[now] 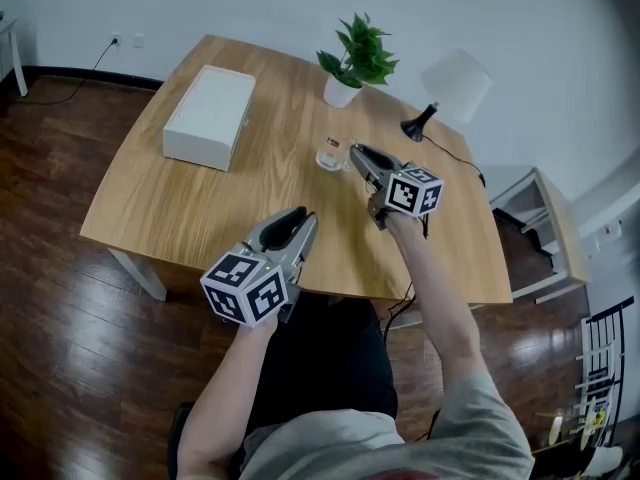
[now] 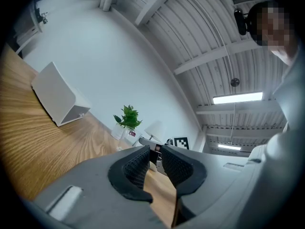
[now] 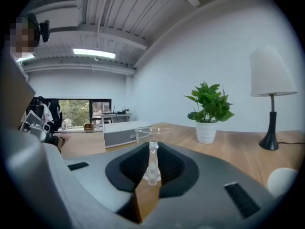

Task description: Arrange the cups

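Note:
A clear glass cup (image 1: 328, 158) with a handle stands near the middle of the wooden table (image 1: 180, 208), in front of the plant. My right gripper (image 1: 353, 154) reaches it from the right and is shut on its handle. In the right gripper view the thin glass handle is pinched upright between the black pads of the right gripper (image 3: 152, 165), and the cup's rim (image 3: 143, 133) shows just beyond them. My left gripper (image 1: 299, 217) hovers over the table's near edge, well short of the cup. In its own view the left gripper (image 2: 153, 157) shows a narrow gap between the pads with nothing in it.
A white box (image 1: 210, 116) lies at the back left of the table. A potted plant (image 1: 355, 63) and a white-shaded lamp (image 1: 455, 83) stand at the far right. A low shelf unit (image 1: 540, 233) sits on the floor beyond the table's right edge.

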The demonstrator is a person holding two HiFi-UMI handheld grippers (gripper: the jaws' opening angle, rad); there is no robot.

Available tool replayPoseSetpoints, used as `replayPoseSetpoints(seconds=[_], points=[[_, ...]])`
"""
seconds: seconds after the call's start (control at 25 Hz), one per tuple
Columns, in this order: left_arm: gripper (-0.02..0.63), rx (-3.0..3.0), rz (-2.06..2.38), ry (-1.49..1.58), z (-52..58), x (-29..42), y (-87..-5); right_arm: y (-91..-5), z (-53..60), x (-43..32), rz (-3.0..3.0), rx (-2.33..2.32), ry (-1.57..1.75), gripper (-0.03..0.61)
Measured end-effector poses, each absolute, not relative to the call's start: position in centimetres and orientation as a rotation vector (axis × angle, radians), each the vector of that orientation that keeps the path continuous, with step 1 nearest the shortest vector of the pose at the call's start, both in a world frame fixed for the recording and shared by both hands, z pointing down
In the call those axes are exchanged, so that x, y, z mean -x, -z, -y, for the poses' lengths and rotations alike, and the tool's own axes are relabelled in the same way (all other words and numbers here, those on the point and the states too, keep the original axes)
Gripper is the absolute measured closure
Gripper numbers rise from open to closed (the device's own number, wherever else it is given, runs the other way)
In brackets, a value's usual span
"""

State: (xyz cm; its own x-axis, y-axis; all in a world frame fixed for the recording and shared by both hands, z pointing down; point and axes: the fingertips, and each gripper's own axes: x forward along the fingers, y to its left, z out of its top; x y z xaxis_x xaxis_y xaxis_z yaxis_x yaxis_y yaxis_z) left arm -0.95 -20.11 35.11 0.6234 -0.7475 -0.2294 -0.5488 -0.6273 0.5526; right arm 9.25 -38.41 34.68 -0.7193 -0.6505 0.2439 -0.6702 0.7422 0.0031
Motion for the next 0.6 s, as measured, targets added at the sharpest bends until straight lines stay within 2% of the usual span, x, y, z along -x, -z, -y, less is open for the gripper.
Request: replayPoseSetpoints(seconds=[0.4,0.6], points=[[0.548,-2.346,0.982,0.680,20.5,1.5,-35.2,-28.1,40.1,5.0,2.931,-0.816,-0.050,0.514],[0.548,-2.317,0.964,0.725,20.6,1.7,-35.1,-28.6,40.6,12.5,2.946,-0.701,-0.018,0.514]])
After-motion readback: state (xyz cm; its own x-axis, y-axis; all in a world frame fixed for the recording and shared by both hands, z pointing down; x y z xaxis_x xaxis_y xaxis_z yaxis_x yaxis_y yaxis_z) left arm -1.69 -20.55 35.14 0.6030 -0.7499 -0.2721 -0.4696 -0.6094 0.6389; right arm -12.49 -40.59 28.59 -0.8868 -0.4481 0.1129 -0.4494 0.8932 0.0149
